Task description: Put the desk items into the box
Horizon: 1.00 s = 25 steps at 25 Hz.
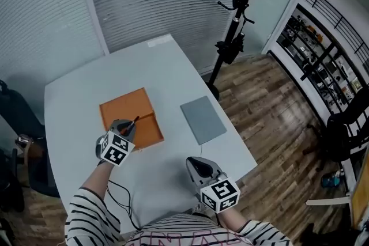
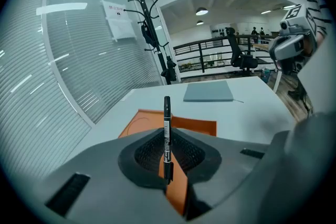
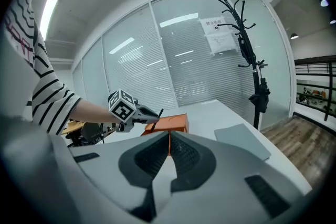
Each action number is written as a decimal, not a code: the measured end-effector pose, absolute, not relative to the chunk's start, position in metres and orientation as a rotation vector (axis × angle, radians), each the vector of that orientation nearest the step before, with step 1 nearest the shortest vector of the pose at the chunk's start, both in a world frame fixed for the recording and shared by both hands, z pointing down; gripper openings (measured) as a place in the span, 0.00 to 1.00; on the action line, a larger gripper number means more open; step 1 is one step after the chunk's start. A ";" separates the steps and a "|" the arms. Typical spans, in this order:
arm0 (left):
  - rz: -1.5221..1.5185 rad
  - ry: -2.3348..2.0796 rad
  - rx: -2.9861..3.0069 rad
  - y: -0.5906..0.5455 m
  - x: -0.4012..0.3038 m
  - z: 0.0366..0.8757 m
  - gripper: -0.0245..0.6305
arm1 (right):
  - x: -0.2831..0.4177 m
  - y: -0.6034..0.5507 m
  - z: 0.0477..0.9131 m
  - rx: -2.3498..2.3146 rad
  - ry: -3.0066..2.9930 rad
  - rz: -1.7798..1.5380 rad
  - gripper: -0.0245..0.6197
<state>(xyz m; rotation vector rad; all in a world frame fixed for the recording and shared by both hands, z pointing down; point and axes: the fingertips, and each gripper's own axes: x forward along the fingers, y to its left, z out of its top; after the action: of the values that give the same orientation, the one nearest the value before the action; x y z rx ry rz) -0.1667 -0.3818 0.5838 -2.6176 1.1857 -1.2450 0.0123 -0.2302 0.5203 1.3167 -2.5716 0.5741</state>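
An open orange box (image 1: 128, 108) lies flat on the white table (image 1: 167, 66). A grey notebook (image 1: 202, 118) rests to its right. My left gripper (image 1: 128, 127) hovers over the box's near edge, shut on a black pen (image 1: 135, 121). In the left gripper view the pen (image 2: 167, 134) stands upright between the jaws, with the box (image 2: 197, 126) and notebook (image 2: 208, 93) beyond. My right gripper (image 1: 196, 165) is near the table's front edge, shut with nothing in it. The right gripper view shows the box (image 3: 170, 123), the left gripper (image 3: 128, 110) and the notebook (image 3: 241, 140).
A black coat stand (image 1: 233, 20) rises off the table's far right corner. A dark chair (image 1: 11, 141) sits at the left, and another office chair (image 1: 346, 124) at the right over wood floor. A thin cable (image 1: 118, 196) trails on the table's near side.
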 end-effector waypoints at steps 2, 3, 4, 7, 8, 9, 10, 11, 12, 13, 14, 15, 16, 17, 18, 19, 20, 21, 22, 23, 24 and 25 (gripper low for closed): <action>-1.271 1.171 -2.633 -0.385 -0.165 0.597 0.11 | 0.013 -0.231 0.524 1.332 -2.559 0.583 0.08; -1.286 1.161 -2.639 -0.387 -0.165 0.603 0.11 | 0.014 -0.232 0.526 1.340 -2.553 0.590 0.08; -1.302 1.151 -2.645 -0.388 -0.163 0.608 0.11 | 0.014 -0.233 0.527 1.348 -2.548 0.597 0.08; -1.355 1.118 -2.662 -0.391 -0.159 0.624 0.11 | 0.015 -0.236 0.530 1.357 -2.535 0.614 0.08; -1.377 1.108 -2.666 -0.391 -0.158 0.631 0.11 | 0.014 -0.236 0.532 1.357 -2.533 0.617 0.08; -1.401 1.097 -2.669 -0.392 -0.158 0.637 0.11 | 0.013 -0.237 0.533 1.355 -2.531 0.617 0.08; -1.427 1.085 -2.673 -0.393 -0.157 0.644 0.11 | 0.012 -0.237 0.533 1.354 -2.530 0.617 0.08; -1.453 1.072 -2.678 -0.393 -0.156 0.650 0.11 | 0.012 -0.237 0.533 1.353 -2.529 0.616 0.08; -1.478 1.058 -2.684 -0.393 -0.155 0.655 0.11 | 0.012 -0.238 0.533 1.354 -2.526 0.616 0.08; -1.501 1.044 -2.691 -0.394 -0.153 0.661 0.11 | 0.012 -0.238 0.534 1.357 -2.522 0.617 0.08; -1.520 1.034 -2.697 -0.394 -0.152 0.667 0.11 | 0.013 -0.238 0.534 1.361 -2.516 0.621 0.08; -1.536 1.028 -2.702 -0.394 -0.152 0.671 0.11 | 0.015 -0.238 0.536 1.367 -2.509 0.625 0.08; -1.546 1.024 -2.705 -0.395 -0.151 0.675 0.11 | 0.016 -0.237 0.537 1.374 -2.503 0.630 0.08; -1.551 1.023 -2.707 -0.395 -0.151 0.678 0.11 | 0.017 -0.236 0.538 1.379 -2.498 0.635 0.08; -1.553 1.025 -2.711 -0.396 -0.150 0.680 0.11 | 0.017 -0.235 0.539 1.383 -2.495 0.643 0.08; -1.557 1.026 -2.714 -0.397 -0.150 0.683 0.11 | 0.018 -0.235 0.540 1.386 -2.493 0.651 0.08; -1.564 1.028 -2.717 -0.398 -0.150 0.685 0.11 | 0.017 -0.234 0.541 1.388 -2.492 0.659 0.08; -1.572 1.030 -2.718 -0.399 -0.150 0.688 0.11 | 0.017 -0.234 0.542 1.389 -2.491 0.666 0.08; -1.580 1.032 -2.719 -0.399 -0.150 0.690 0.11 | 0.016 -0.233 0.543 1.389 -2.489 0.672 0.08; -1.588 1.036 -2.720 -0.400 -0.150 0.694 0.11 | 0.015 -0.233 0.545 1.389 -2.488 0.676 0.08; -1.593 1.044 -2.721 -0.401 -0.150 0.696 0.11 | 0.015 -0.233 0.546 1.387 -2.486 0.678 0.08; -1.597 1.053 -2.723 -0.402 -0.150 0.699 0.11 | 0.014 -0.233 0.546 1.385 -2.485 0.678 0.08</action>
<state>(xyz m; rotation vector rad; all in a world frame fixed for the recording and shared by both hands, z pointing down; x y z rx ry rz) -0.1503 -0.4022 0.6987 -2.7227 1.0529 -1.5975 0.0144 -0.2329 0.5462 1.3850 -2.4850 0.6783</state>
